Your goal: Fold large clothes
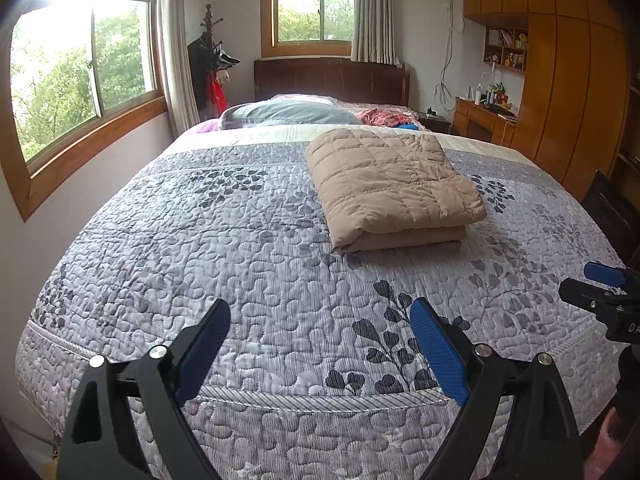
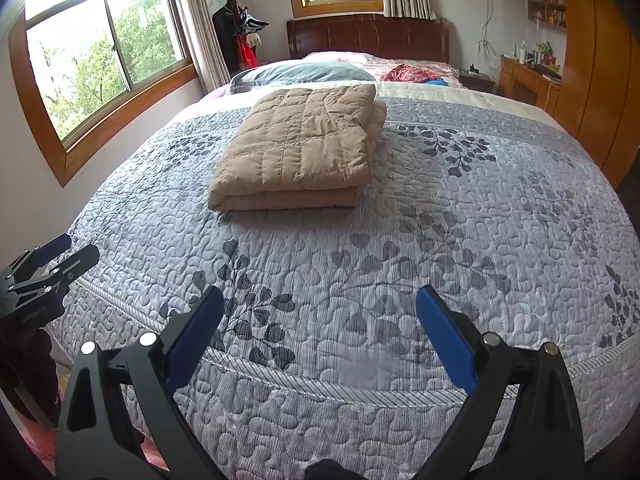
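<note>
Your tan quilted garment [image 1: 394, 184] lies folded on the bed [image 1: 240, 264], so folding looks finished; your left gripper [image 1: 320, 312] and right gripper [image 2: 320, 300] are both spread apart, holding nothing.

Bedroom in daylight: large wood-framed sliding window [image 1: 80, 80] on the left wall, smaller wood-framed window [image 1: 314, 6] above the dark wooden headboard [image 1: 332, 80], pale curtains [image 1: 372, 12] beside it. Grey leaf-patterned quilted bedspread [image 1: 240, 248] across the bed. Orange-brown wooden wardrobe [image 1: 568, 92] at right, dark coat stand [image 1: 210, 52] in the corner
</note>
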